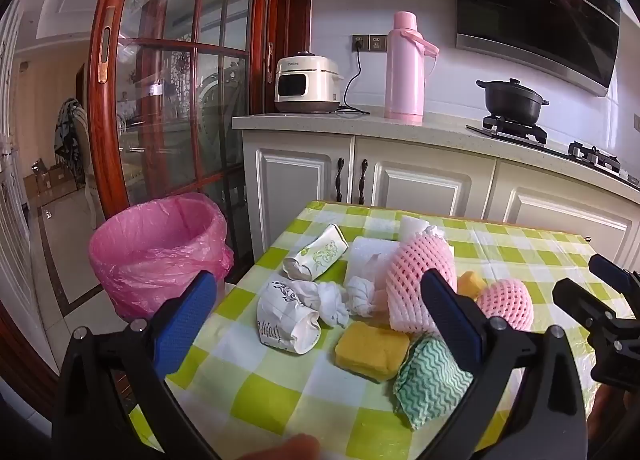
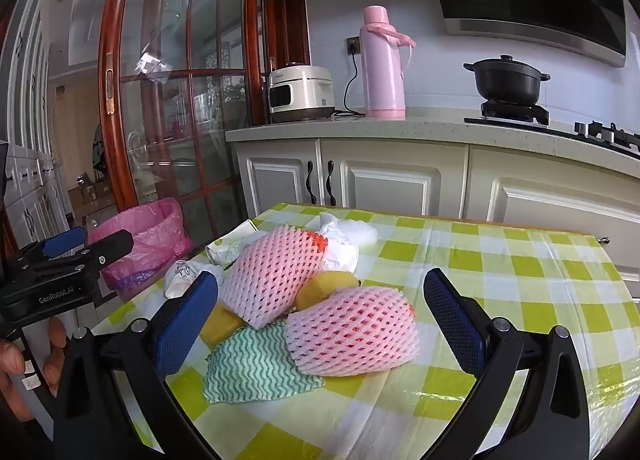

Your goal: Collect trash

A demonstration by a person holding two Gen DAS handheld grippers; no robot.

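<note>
Trash lies on a green-checked table (image 1: 280,400): two crushed paper cups (image 1: 286,320) (image 1: 316,254), white tissue wads (image 1: 344,298), yellow sponges (image 1: 370,352), a green wavy cloth (image 1: 430,380) and two pink foam fruit nets (image 1: 420,280) (image 1: 506,300). My left gripper (image 1: 320,320) is open and empty, above the near cup and sponge. My right gripper (image 2: 324,324) is open and empty, its fingers either side of the near foam net (image 2: 352,330); the other net (image 2: 272,272) and the cloth (image 2: 256,368) lie beside it. A bin with a pink bag (image 1: 156,252) stands on the floor left of the table.
Behind the table is a white cabinet run with a counter (image 1: 360,124) holding a rice cooker (image 1: 306,84), a pink thermos (image 1: 404,68) and a black pot (image 1: 512,98) on a stove. A wood-framed glass door (image 1: 172,80) stands at the left.
</note>
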